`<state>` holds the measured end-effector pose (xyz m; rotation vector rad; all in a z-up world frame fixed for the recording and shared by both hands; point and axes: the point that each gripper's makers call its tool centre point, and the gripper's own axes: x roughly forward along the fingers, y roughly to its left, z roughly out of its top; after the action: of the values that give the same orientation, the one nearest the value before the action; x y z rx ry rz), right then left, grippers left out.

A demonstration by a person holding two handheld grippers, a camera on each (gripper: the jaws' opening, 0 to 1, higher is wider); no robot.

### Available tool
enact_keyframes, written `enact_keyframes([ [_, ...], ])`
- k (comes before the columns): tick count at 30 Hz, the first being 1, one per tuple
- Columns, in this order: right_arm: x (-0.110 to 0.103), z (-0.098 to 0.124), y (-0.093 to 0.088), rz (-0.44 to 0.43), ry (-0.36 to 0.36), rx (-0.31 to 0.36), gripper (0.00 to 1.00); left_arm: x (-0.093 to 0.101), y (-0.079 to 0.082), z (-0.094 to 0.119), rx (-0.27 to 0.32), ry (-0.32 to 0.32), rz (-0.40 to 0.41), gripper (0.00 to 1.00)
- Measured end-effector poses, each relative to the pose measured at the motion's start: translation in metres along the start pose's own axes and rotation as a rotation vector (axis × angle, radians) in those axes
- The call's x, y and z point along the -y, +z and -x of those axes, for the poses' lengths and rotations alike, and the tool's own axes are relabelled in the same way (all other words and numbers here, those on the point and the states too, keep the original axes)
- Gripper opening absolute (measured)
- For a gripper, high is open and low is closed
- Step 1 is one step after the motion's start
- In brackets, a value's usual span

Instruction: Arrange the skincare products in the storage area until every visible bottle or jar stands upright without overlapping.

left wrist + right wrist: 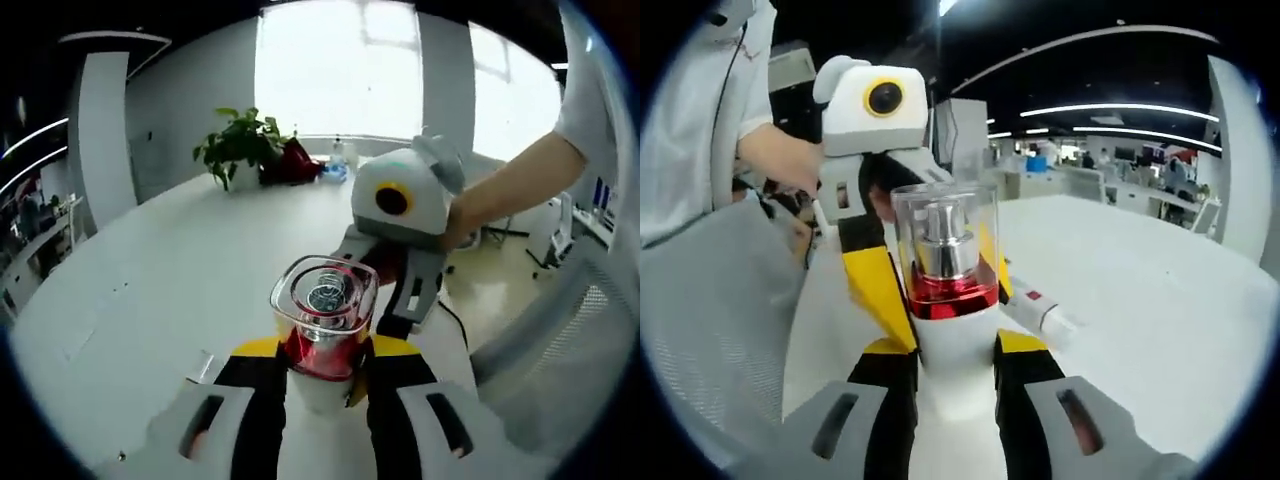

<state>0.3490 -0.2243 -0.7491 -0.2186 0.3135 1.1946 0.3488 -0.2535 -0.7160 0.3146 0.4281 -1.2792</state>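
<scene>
1. The left tool (322,385), seen in the left gripper view with yellow-and-black jaws rising from the bottom edge, is closed on the white lower body of a bottle with a red band and a clear square cap (324,325); the silver pump head shows through the cap's top.
2. In the right gripper view, the right tool (955,375) is likewise closed on the same bottle (948,290), its jaws pressing the white base from either side; the bottle stands upright between them, the red band and the clear cap above the jaw tips.
3. The left tool (930,290) enters the right gripper view from the left, its yellow jaws flanking the bottle from the far side; a hand (780,158) grips its white housing.
4. The right tool (385,300) enters the left gripper view behind the bottle, held by a bare forearm (510,185).
5. The white worktop (150,290) spreads below the bottle; whether the bottle's base touches it cannot be told.
6. A white tube with a red mark (1040,308) lies flat on the worktop (1140,300), just beside the bottle.
7. A green potted plant (238,148) stands at the worktop's far edge, near a bright window (340,65).
</scene>
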Motion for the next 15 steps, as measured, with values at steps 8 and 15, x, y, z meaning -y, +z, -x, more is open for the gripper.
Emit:
enact_keyframes([
  [8,0.011,-0.003,0.002,0.011,-0.001,-0.013,0.28,-0.013,0.003,-0.004,0.013,0.007,-0.011,0.26],
  [15,0.014,-0.004,0.001,-0.029,-0.002,-0.025,0.29,-0.013,0.002,-0.003,0.021,0.006,0.043,0.25],
])
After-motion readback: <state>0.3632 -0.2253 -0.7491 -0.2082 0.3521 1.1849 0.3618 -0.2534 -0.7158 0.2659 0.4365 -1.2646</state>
